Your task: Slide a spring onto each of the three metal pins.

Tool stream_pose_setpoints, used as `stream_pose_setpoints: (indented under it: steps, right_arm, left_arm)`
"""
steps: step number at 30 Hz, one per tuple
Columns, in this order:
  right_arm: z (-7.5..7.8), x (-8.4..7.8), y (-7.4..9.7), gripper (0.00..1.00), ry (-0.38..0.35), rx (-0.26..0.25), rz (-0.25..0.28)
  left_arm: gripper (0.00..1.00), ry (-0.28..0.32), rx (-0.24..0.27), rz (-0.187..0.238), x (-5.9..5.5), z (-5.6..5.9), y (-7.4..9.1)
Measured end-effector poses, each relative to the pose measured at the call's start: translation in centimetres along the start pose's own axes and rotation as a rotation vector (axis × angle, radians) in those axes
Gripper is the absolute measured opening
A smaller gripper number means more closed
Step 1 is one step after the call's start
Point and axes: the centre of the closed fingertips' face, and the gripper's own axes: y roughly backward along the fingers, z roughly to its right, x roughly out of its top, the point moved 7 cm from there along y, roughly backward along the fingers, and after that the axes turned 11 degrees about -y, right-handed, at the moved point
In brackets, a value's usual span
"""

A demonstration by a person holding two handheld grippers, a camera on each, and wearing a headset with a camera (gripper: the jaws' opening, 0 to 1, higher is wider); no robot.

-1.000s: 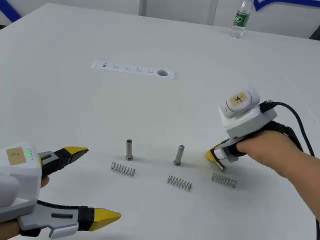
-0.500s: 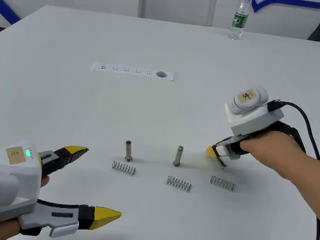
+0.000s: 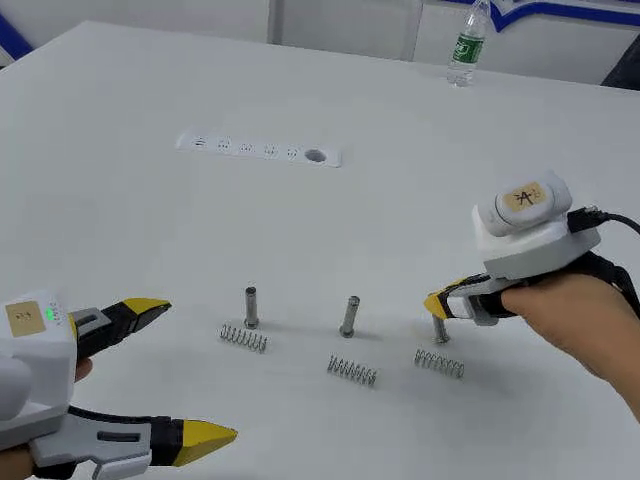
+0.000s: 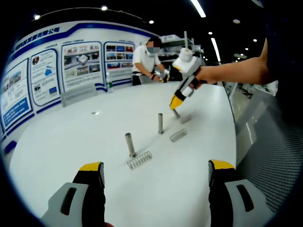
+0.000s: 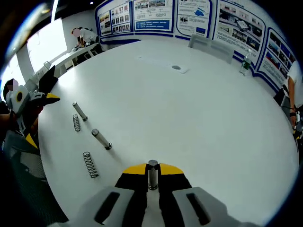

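Lower left of head view, nearest: left gripper (image 3: 175, 372), jaws spread wide w/ nothing between, parked clear of the work, prob. ready to fetch a spring. Just beyond, three springs lie flat on the white matte surface (image 3: 330, 230), one in front of each pin so the pairs read at a glance: left spring (image 3: 244, 338), mid spring (image 3: 352, 371), right spring (image 3: 439, 363). All are thin open steel coils, light, likely to roll or squash if pinched hard. Behind them, left pin (image 3: 250, 306) and mid pin (image 3: 349, 315) stand upright and bare; smooth grey metal cylinders, mid one apparently w/ a slightly wider head. At frame right, right gripper (image 3: 438, 305) has its yellow-tipped jaws clamped on the right pin (image 3: 439, 328), seemingly to steady it upright; no spring on it yet. Farther up: flat white power strip (image 3: 258, 150), then a clear plastic bottle (image 3: 464, 45) at top.
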Motion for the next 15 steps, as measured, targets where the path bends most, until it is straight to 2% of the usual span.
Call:
stream_pose_setpoints:
  steps: [15]
  right_arm:
    - [-0.4,-1.7,1.6,0.09,-0.038,-0.004,0.036]
  left_arm:
    - [0.92,0.001,0.000,0.001,0.0,0.0,0.0]
